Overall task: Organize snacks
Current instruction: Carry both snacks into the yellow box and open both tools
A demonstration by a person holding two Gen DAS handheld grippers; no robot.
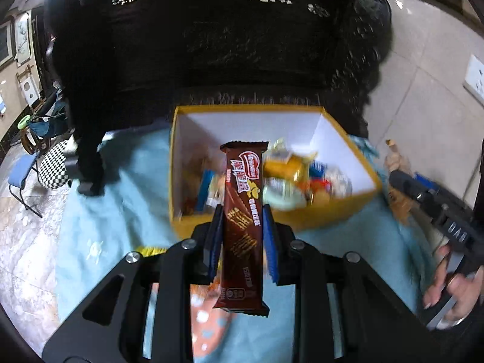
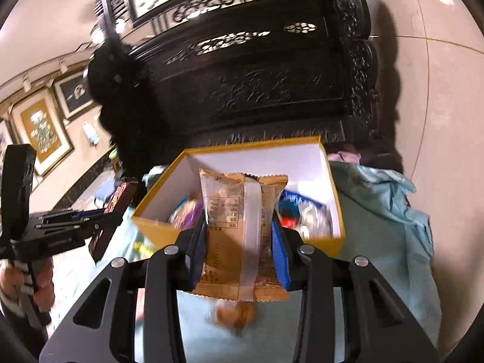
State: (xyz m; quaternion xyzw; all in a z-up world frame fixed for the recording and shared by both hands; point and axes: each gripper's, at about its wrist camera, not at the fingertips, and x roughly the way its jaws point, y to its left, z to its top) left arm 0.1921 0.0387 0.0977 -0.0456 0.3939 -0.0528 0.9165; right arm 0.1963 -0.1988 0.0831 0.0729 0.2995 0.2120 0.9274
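A: Left gripper is clamped on a brown wafer bar, blue pads pressing both long edges, the bar standing lengthwise out ahead of the jaws.

B: And the right gripper?

A: Closed on a tan snack packet with a clear strip down its back. Both hang just in front of the yellow box.

B: How full is that box?

A: White inside, with a blurred heap of wrappers along its near side: blue, orange, pale green. So a good share looks sorted already. These 2 items are not yet in.

B: Anything left outside?

A: At least 1 orange spotted packet lies on the cloth under the left jaws, a round brown snack under the right ones, and something yellow peeks beside the box. I judge the job well along but unfinished.

B: Surface?

A: Rumpled light blue cloth over the table. Behind stands dark carved furniture, framed pictures on a beige wall, marble-look floor with a blue chair to the left
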